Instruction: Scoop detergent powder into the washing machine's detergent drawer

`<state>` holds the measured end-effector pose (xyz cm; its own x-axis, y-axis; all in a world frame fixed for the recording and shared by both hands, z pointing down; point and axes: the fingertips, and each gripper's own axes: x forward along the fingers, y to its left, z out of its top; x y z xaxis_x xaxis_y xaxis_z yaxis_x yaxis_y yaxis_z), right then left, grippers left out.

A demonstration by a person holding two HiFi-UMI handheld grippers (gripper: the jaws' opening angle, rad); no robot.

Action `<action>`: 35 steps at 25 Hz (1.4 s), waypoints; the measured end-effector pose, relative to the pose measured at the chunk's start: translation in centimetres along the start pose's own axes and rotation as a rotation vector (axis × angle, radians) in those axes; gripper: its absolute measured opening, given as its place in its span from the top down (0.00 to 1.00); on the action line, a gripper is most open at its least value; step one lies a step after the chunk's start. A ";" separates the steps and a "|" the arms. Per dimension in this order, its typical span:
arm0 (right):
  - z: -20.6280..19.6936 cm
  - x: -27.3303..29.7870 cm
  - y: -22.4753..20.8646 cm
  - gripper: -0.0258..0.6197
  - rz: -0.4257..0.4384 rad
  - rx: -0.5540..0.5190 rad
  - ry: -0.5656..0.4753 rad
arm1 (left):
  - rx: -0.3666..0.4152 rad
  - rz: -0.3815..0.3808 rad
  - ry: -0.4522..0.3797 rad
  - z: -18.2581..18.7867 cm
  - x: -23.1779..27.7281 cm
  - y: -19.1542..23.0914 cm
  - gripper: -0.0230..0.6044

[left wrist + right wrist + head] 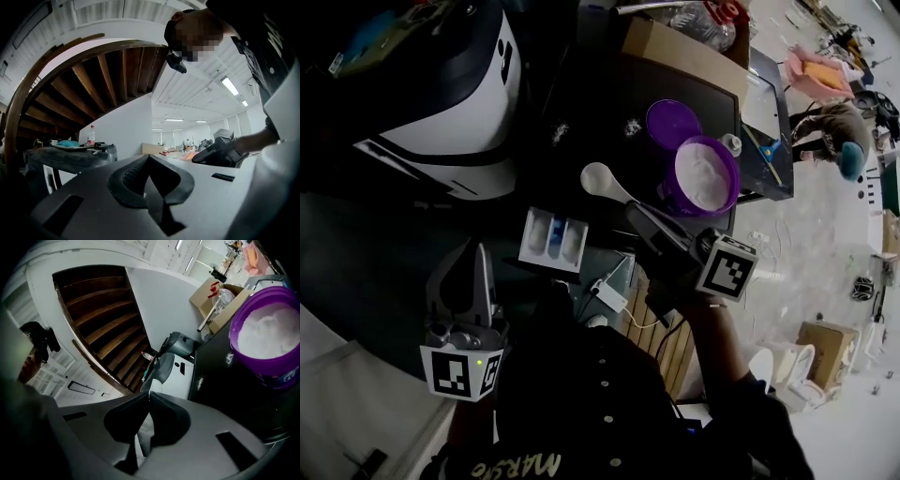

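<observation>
— State of the right gripper [636, 211]?
— Clamped tight on the handle of the white scoop [602, 178], bowl held out over the dark counter [581, 103], between the purple powder tub [709, 178] and the detergent drawer [553, 239]. Hard to tell whether loaded with powder.
— And the left gripper [478, 261]?
— Pinched together on nothing, low beside the drawer, well apart from the scoop.
— Tub?
— Uncovered, full of white powder, lid [672, 122] lying just beside.
</observation>
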<state>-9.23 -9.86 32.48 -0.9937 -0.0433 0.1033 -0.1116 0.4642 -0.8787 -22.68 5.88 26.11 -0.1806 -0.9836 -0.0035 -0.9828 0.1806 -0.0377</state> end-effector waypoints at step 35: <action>-19.1 9.9 -14.6 0.91 -0.177 -0.577 0.524 | -0.190 0.078 0.164 -11.8 -3.7 2.3 0.94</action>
<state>-17.25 -0.15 55.26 -0.8117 0.1954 0.5505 -0.1025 0.8802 -0.4635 -24.74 10.03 37.79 -0.2450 -0.9557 0.1632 -0.9523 0.2688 0.1446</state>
